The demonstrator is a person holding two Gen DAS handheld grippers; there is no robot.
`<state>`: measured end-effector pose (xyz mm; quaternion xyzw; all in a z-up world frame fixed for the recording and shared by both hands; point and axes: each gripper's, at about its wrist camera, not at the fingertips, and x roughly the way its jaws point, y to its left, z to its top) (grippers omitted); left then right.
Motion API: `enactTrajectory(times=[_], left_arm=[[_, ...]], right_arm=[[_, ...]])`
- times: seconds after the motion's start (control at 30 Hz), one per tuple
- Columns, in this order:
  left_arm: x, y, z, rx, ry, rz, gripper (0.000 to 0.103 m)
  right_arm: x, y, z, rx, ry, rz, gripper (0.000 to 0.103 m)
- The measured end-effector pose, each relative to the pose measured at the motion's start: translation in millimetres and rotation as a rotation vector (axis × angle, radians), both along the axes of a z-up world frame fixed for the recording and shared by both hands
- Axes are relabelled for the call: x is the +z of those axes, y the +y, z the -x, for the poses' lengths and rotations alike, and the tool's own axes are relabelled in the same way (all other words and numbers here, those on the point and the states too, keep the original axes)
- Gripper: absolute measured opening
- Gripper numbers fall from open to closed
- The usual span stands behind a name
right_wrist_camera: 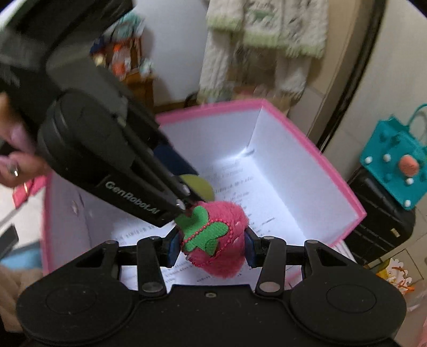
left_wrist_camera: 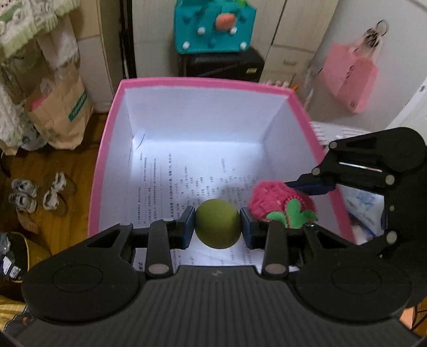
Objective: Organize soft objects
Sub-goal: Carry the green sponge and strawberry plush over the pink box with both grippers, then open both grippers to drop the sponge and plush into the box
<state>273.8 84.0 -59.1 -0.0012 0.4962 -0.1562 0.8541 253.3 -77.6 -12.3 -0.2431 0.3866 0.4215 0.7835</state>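
My left gripper [left_wrist_camera: 217, 227] is shut on an olive-green soft ball [left_wrist_camera: 217, 223] and holds it over the open pink box [left_wrist_camera: 186, 81]. The box has white inner walls, and printed paper [left_wrist_camera: 202, 181] lines its floor. Just to the right, the right gripper [left_wrist_camera: 307, 205] reaches in over the box's right wall with a fuzzy pink strawberry plush [left_wrist_camera: 277, 202]. In the right wrist view my right gripper [right_wrist_camera: 210, 247] is shut on that strawberry plush [right_wrist_camera: 221, 240], which has a green felt leaf. The left gripper [right_wrist_camera: 186, 186] crosses in from the upper left with the green ball [right_wrist_camera: 200, 186] partly hidden behind it.
A teal felt bag [left_wrist_camera: 213, 25] sits on a black case [left_wrist_camera: 221, 65] behind the box. A pink bag [left_wrist_camera: 349, 77] hangs on the wall at right. Paper bags [left_wrist_camera: 61, 114] and slippers [left_wrist_camera: 40, 194] stand on the wooden floor at left. A person's hand [right_wrist_camera: 13, 162] grips the left tool.
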Motion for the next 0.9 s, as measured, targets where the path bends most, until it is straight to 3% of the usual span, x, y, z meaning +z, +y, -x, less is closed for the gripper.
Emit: enactTrajectory(times=[0.3,0.6,0.67,0.9], left_arm=[[-22.9,-5.3,-20.4,0.023,0.073,-0.042,0.035],[-35.1,-7.5,-23.9,0.019,0.128,-0.035,0.037],[-34.5,-6.7,-22.6,0.004,0.122,-0.035,0.041],[-23.8,-0.1,-17.8,0.005,0.121,-0.026,0.051]], right_arm=[[-25.7,24.8,-16.2,0.086,0.014,0.167,0.051],[-42.0,33.4,-27.9,0.105,0.065,0.225,0.059],[-41.5,33.8,-26.0,0.105,0.052,0.229,0.068],[-29.1,31.8,-17.7,0.083,0.003,0.209,0.069]])
